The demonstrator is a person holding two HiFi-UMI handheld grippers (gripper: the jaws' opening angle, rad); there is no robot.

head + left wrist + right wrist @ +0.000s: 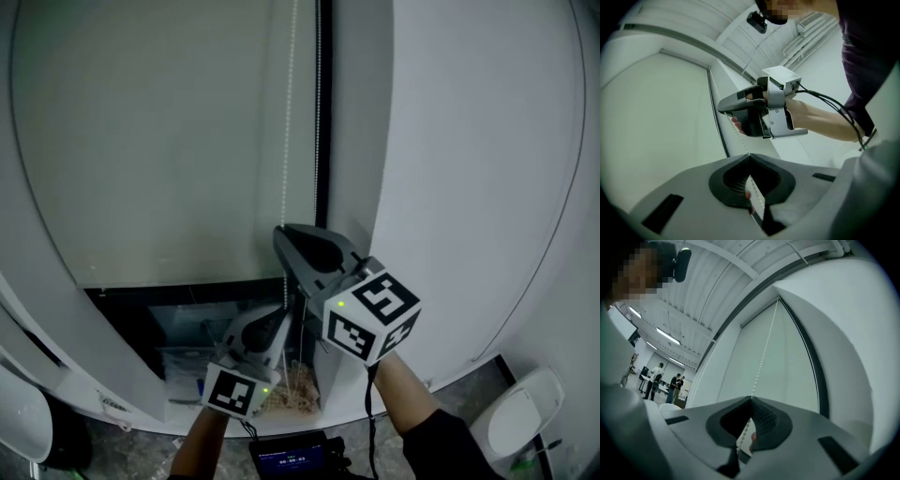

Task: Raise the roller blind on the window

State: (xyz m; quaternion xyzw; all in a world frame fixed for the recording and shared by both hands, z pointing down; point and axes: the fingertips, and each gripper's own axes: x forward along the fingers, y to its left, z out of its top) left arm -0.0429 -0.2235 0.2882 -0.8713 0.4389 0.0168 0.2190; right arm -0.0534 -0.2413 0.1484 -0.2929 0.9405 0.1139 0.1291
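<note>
Closest to me, the right gripper [286, 232] is clamped shut on the bead chain [287, 122]. The left gripper [281, 314] pinches the same chain just below it. The chain runs vertically along the right edge of the roller blind [169, 141], whose hem hangs low over the window. I judge the next pull must follow that vertical line, and my right is the upper hold. I see no readable writing, only marker squares on the cube [372, 317], and the small screen [292, 459] is illegible.

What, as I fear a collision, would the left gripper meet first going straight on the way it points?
Probably the right gripper, shut on the same white bead chain ahead, though depth is unclear.
</note>
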